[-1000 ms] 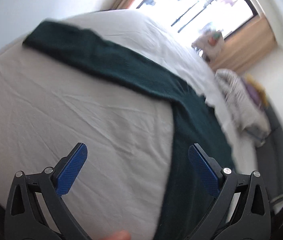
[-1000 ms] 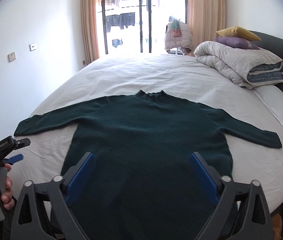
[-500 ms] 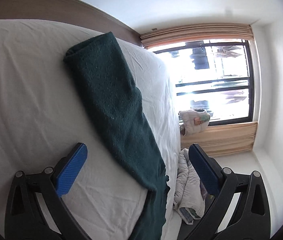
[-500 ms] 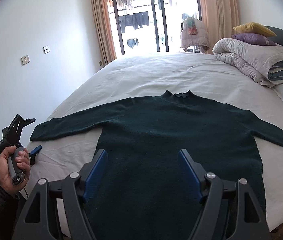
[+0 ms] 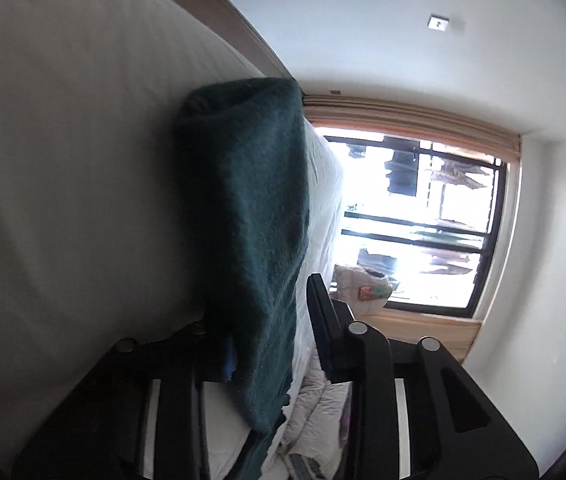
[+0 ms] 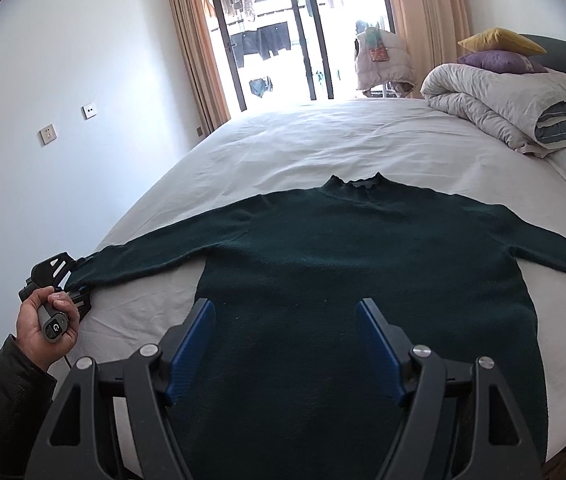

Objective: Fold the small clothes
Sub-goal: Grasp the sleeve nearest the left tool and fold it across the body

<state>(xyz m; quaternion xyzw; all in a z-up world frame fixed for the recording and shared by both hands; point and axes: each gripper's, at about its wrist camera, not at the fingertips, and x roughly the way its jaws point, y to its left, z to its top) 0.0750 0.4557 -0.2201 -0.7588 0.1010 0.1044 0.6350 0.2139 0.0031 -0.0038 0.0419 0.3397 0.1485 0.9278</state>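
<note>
White-sheeted bed (image 6: 323,140) by bright balcony window; dark green knit sweater (image 6: 363,280) spread flat, sleeves out; left gripper (image 6: 67,282) at left sleeve cuff (image 5: 243,208), cuff between its fingers, grip unclear, cannot tell; right gripper (image 6: 285,344) spread wide, released, hovering above hem

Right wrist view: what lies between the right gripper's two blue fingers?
Only the dark green knit sweater, spread flat on the white bed sheet; the open right gripper hovers over its lower body, right wrist view.
</note>
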